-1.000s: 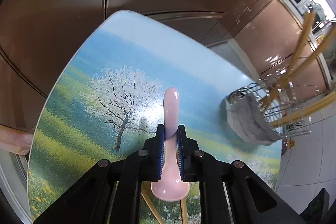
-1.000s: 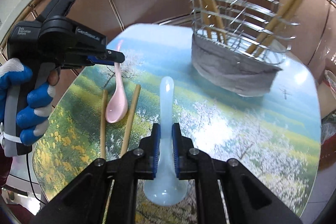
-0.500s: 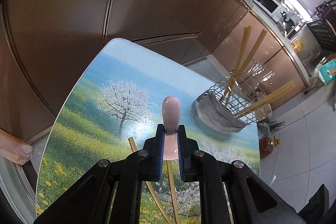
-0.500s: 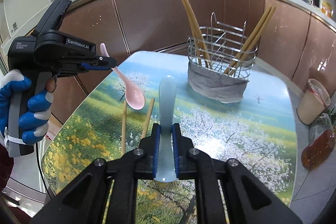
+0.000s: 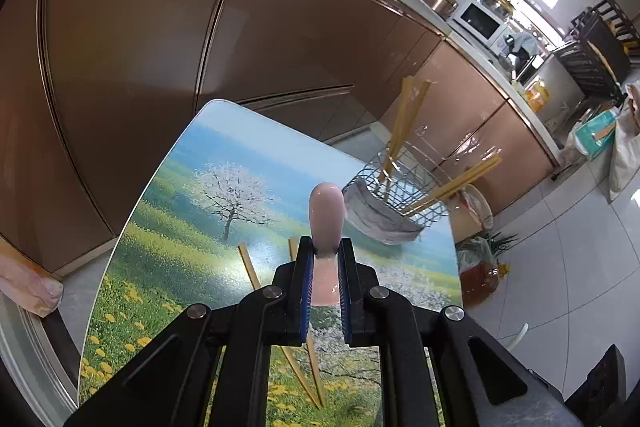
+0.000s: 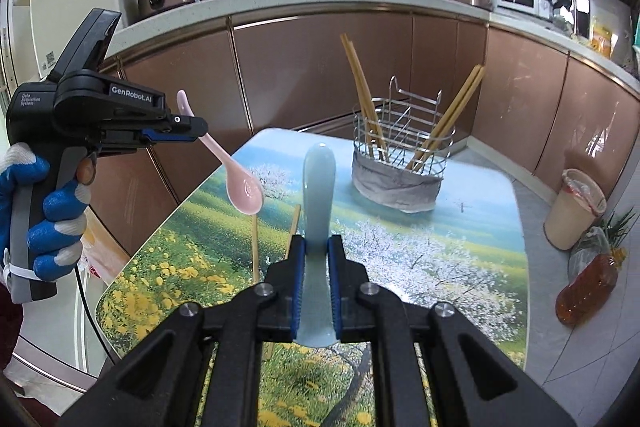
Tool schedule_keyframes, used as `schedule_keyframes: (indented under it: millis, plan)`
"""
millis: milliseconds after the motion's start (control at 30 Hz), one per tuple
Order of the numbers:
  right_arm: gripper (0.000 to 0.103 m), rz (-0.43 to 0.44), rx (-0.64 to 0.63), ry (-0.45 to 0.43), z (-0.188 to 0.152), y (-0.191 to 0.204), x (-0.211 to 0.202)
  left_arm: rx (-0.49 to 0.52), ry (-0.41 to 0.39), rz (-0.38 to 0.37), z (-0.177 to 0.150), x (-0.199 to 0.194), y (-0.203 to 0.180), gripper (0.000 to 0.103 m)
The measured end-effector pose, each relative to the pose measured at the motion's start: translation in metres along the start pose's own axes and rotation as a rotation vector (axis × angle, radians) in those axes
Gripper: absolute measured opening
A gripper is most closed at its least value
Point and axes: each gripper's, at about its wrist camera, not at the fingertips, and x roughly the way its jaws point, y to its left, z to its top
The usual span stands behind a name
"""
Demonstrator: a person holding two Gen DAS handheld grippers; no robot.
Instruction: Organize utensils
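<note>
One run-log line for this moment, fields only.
left gripper: shut on pink spoon, airborne | right gripper: shut on blue spoon | chopsticks: two loose on table | wire basket: holds chopstick pairs

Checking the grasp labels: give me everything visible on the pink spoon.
The pink spoon is glossy, ceramic-looking, one piece: a slim handle and a shallow oval bowl. It is in the air, clear of the table, clamped by the left gripper partway along the handle. In the right wrist view the handle end points up and back, the bowl hangs lower, tilted forward, hollow side showing. In the left wrist view the rounded handle end juts past the fingertips. Only the pads touch it.
</note>
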Motion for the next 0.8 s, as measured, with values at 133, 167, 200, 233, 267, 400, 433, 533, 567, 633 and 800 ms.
schedule_keyframes:
  millis: [133,167,200,233,267,400,433,533,567,633,800]
  plan:
    - [0.01,-0.011,-0.004,-0.024,0.004,0.002,-0.016,0.0,-0.008,-0.041,-0.003,-0.013,-0.005,0.011]
    - [0.01,-0.013,-0.005,-0.027,0.005,0.001,-0.017,0.002,-0.01,-0.047,-0.003,-0.014,-0.007,0.011]
    - [0.01,-0.016,-0.005,-0.034,0.008,0.0,-0.02,0.007,-0.014,-0.055,-0.002,-0.016,-0.01,0.011]
    - [0.01,-0.02,-0.004,-0.039,0.011,-0.001,-0.022,0.012,-0.017,-0.06,-0.002,-0.018,-0.012,0.011]
    - [0.01,-0.023,-0.003,-0.043,0.013,-0.003,-0.024,0.015,-0.019,-0.067,-0.001,-0.02,-0.015,0.011]
    - [0.01,-0.042,-0.003,-0.065,0.032,-0.013,-0.03,0.025,-0.024,-0.106,0.01,-0.021,-0.028,0.011]
    - [0.01,-0.047,-0.004,-0.07,0.039,-0.016,-0.03,0.03,-0.026,-0.113,0.014,-0.021,-0.031,0.011]
    - [0.01,-0.064,-0.006,-0.087,0.06,-0.026,-0.029,0.045,-0.027,-0.131,0.026,-0.016,-0.043,0.011]
    - [0.01,-0.068,-0.005,-0.09,0.065,-0.029,-0.028,0.047,-0.025,-0.138,0.029,-0.014,-0.047,0.011]
    - [0.01,-0.078,0.003,-0.105,0.082,-0.038,-0.025,0.056,-0.026,-0.149,0.041,-0.008,-0.057,0.011]
    - [0.01,-0.096,0.015,-0.144,0.123,-0.061,-0.009,0.089,-0.046,-0.155,0.071,0.012,-0.083,0.011]
